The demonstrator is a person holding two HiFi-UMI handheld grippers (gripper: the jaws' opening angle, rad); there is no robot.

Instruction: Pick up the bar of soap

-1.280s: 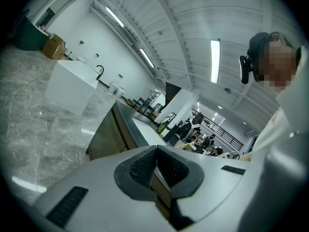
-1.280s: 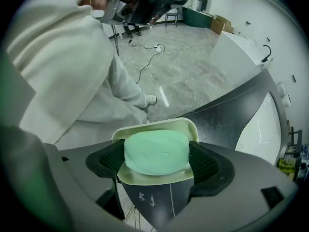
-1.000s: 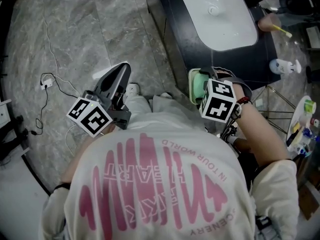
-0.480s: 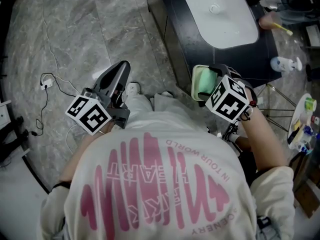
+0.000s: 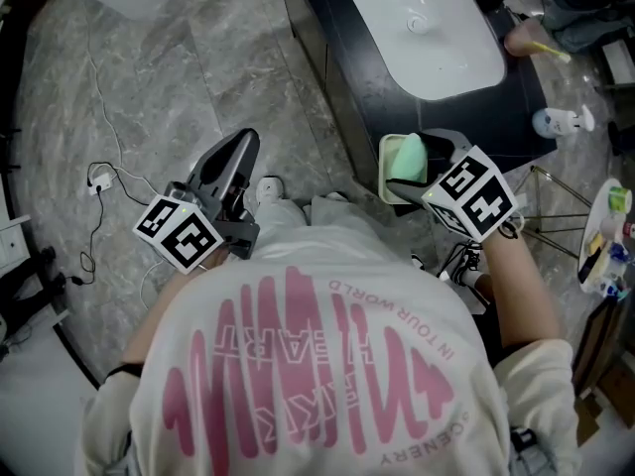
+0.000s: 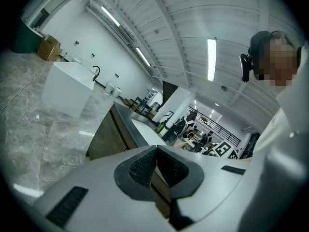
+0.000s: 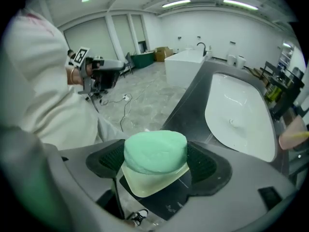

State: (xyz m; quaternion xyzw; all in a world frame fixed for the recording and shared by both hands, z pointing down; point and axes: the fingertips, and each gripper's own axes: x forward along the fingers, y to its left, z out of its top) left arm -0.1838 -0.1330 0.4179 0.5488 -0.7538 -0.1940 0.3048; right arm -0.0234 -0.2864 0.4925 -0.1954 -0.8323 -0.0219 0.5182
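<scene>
mint-green bar of soap (image 7: 155, 151) sits on a cream dish (image 7: 153, 186) between the jaws of the right gripper (image 7: 157, 162). the ribbed pads (image 7: 107, 159) press on its two ends, so its long axis runs from pad to pad, flat face up. in the head view that axis points toward the white sink (image 5: 437, 38), and the soap hangs over the near edge of the dark counter (image 5: 342, 87). the left gripper (image 6: 155, 167) has its jaws together with nothing between them, out over the grey marble floor (image 5: 149, 77).
</scene>
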